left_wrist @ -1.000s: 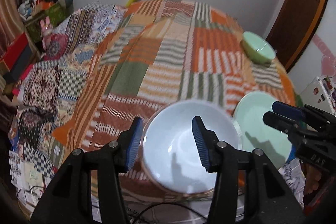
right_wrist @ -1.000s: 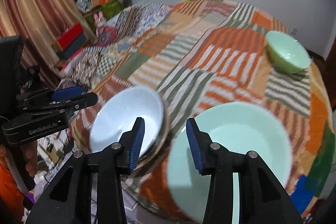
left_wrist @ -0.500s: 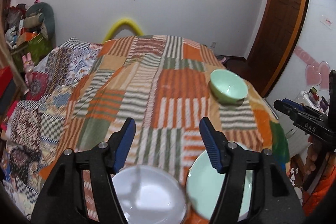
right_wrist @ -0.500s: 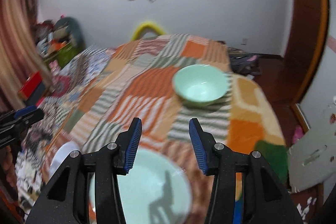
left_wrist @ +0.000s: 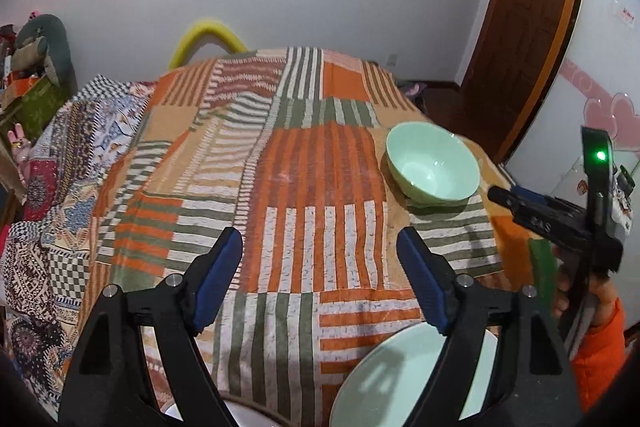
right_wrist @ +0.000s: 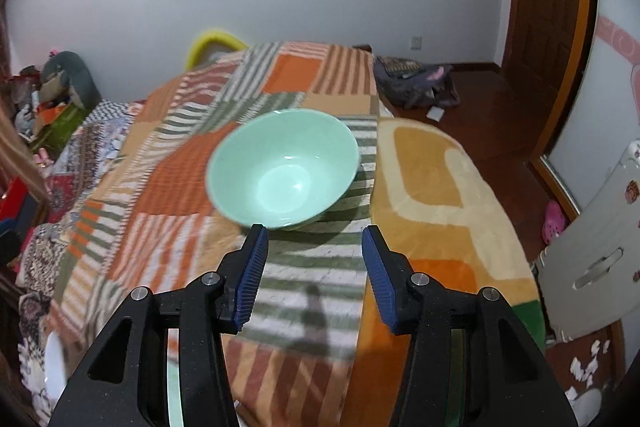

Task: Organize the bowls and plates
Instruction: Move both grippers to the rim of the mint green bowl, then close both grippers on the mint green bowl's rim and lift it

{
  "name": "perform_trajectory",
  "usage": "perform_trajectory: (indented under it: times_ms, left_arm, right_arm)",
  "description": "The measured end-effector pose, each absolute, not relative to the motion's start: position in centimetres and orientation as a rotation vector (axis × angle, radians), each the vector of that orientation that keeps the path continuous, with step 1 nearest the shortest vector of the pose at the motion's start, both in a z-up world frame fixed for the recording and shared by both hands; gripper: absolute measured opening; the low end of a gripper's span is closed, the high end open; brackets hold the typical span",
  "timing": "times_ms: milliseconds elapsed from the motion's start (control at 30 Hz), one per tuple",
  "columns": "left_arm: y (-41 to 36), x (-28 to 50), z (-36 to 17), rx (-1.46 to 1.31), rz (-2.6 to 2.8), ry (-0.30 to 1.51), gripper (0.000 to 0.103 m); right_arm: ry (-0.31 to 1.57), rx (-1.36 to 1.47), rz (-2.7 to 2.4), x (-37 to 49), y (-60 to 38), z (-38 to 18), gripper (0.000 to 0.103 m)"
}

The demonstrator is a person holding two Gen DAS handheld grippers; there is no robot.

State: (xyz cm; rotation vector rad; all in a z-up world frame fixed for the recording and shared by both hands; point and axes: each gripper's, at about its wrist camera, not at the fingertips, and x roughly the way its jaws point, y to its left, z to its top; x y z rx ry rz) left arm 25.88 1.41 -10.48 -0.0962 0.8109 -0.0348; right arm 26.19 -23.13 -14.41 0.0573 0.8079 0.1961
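A mint-green bowl (right_wrist: 282,173) sits upright on a bed covered by a striped patchwork quilt (right_wrist: 168,183), toward the quilt's right side. In the right wrist view the bowl fills the centre, just ahead at twelve o'clock of the right gripper (right_wrist: 314,241), whose blue-padded tongs stand apart and empty, close to the near rim but not touching it. In the left wrist view the left gripper (left_wrist: 320,247) also has its tongs spread wide with nothing between them; the same bowl lies at about two o'clock, and a pale green plate (left_wrist: 400,379) sits at five o'clock under its right finger. The bowl looks glossy, rigid and probably breakable, so likely slippery; pinching the near rim wall seems the surest hold.
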Motion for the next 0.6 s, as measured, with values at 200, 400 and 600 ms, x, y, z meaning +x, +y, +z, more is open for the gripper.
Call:
perform_trajectory:
  times_ms: [200,400,600]
  left_arm:
    - [1.4,28.7,-13.5,-0.096,-0.042,0.885,0.08]
    - [1.2,30.4,-15.6,-0.126,-0.057,0.943,0.08]
    - [-0.1,31.5,-16.1,-0.098,-0.066,0.96,0.08]
  right_arm:
    - [0.871,0.093,0.197,29.9,-23.0,-16.8,0.045]
    - [0.911,0.11,0.201,31.8,-22.8,-18.3,0.031]
    - [0.899,0.059,0.227,31.0,-23.1,-17.9,0.02]
